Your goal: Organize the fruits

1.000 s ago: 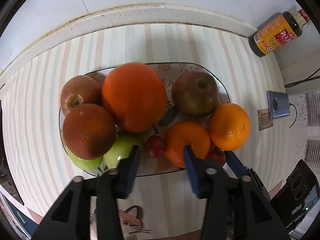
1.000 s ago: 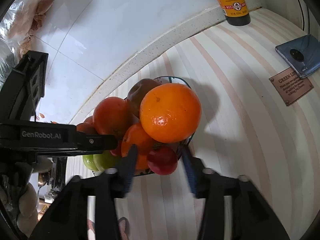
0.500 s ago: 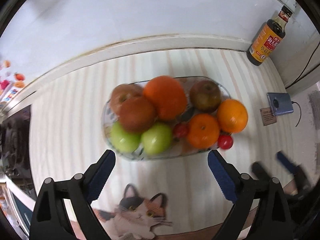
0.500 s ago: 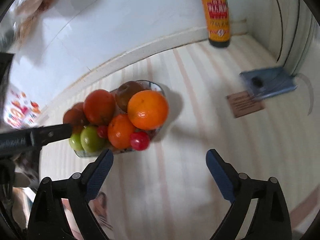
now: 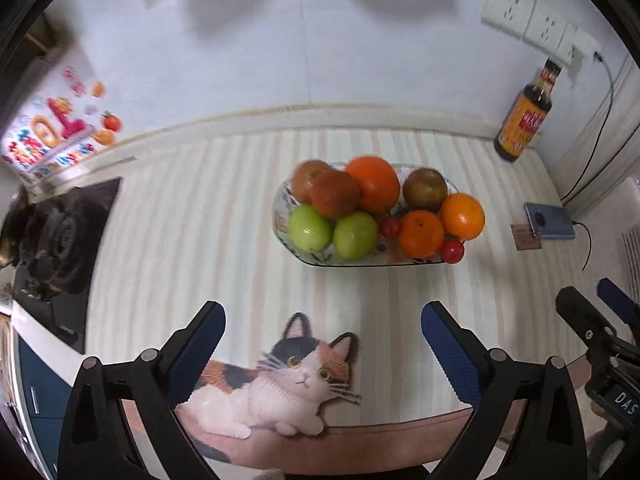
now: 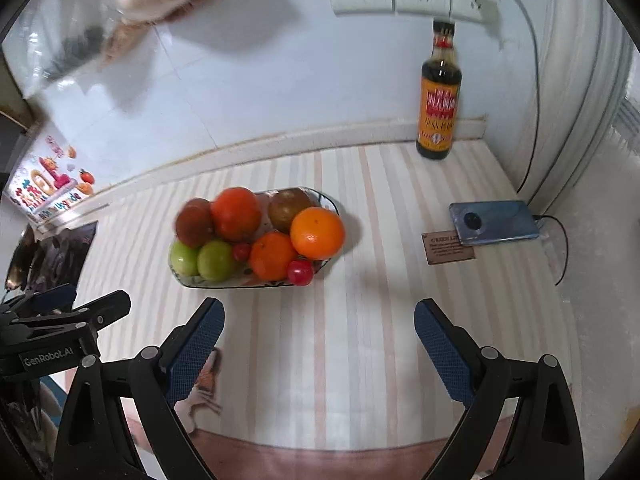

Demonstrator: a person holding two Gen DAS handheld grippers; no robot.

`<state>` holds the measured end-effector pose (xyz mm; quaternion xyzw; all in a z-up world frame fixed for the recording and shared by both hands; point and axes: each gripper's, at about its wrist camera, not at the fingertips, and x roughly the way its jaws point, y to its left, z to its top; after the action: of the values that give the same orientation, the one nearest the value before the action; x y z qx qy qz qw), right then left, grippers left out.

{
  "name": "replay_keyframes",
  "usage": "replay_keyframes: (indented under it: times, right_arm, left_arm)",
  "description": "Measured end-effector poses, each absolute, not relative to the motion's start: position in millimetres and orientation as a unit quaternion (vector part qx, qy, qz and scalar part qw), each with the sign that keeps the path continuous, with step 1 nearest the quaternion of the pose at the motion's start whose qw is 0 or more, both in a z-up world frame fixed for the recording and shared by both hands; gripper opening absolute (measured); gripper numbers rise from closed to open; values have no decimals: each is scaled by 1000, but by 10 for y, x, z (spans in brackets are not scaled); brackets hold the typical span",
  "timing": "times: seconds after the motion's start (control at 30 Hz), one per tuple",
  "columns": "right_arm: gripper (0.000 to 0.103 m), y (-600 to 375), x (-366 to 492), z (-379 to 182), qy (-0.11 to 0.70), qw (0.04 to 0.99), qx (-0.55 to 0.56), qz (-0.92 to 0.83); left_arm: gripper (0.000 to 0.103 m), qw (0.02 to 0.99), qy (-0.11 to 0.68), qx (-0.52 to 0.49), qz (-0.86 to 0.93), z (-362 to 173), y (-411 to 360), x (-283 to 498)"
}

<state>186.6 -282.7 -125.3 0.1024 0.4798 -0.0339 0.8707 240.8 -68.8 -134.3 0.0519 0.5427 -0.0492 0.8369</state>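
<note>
Fruit is heaped on the plate (image 5: pixel 320 261); bare striped mat is left before it, where both the left gripper (image 5: pixel 323 350) and the right gripper (image 6: pixel 319 347) are held wide open and empty, the left one's jaws having just spread further.

Both the left gripper (image 5: pixel 322 344) and the right gripper (image 6: pixel 318 342) drew back from the fruit plate (image 5: pixel 320 259), now well ahead of them, their jaws having just been opening with nothing between.
</note>
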Motion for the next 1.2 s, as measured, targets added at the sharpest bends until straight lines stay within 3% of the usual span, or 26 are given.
replay_keyframes:
  times: [0.63,1.2]
  right_arm:
    - [98,-2108,-33,120,401,912,70,-46]
    - [98,-2162,-716,528,372,925,74,-20]
  left_arm:
    - [101,898,431,45,-77,-169,-133,710]
    - [101,917,395,12,-57,129,-9,86]
